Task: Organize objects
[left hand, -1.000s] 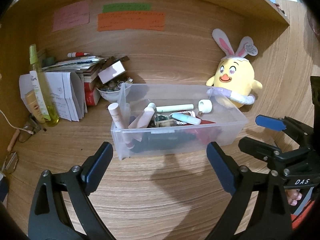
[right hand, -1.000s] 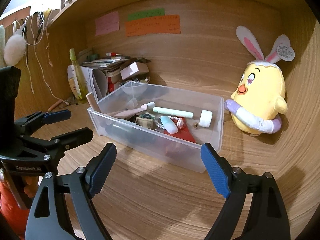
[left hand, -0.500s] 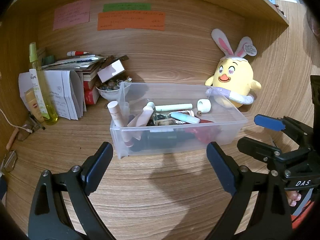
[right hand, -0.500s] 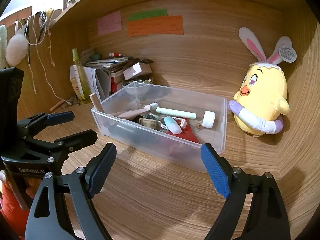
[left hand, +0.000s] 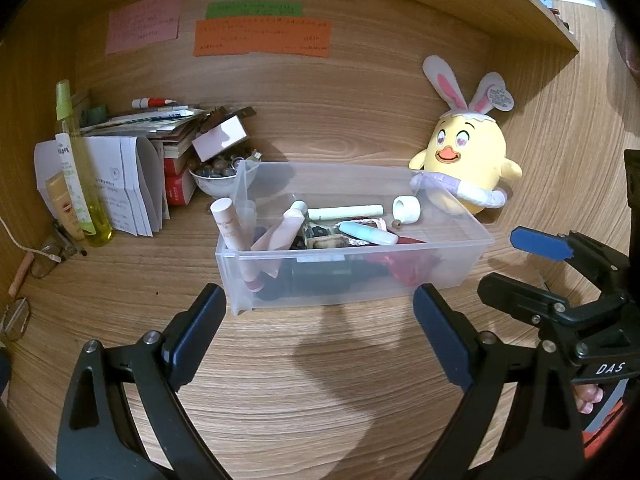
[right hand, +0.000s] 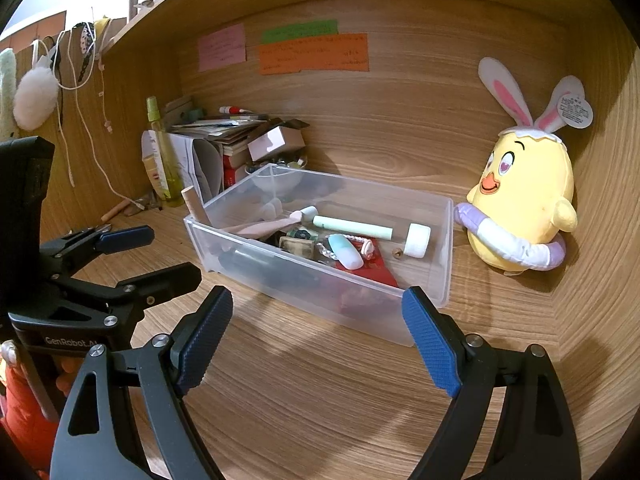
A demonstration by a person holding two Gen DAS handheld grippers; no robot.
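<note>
Bin [left hand: 460, 240] mid-desk; plush chick [left hand: 466, 168] right-behind; bowl [left hand: 218, 184], book stack [left hand: 160, 148] left-behind.

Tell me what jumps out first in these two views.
The yellow chick plush with bunny ears stands at the right, against the back wall beside the clear plastic bin. The bin sits mid-desk, full of tubes and small items. Both grippers, left and right, hover open before it.

A yellow chick toy [left hand: 464, 160] with bunny ears sits by the wall. Three paper notes [left hand: 262, 38] are stuck up high. A tall yellow bottle [left hand: 78, 176] stands beside some papers [left hand: 128, 188].
</note>
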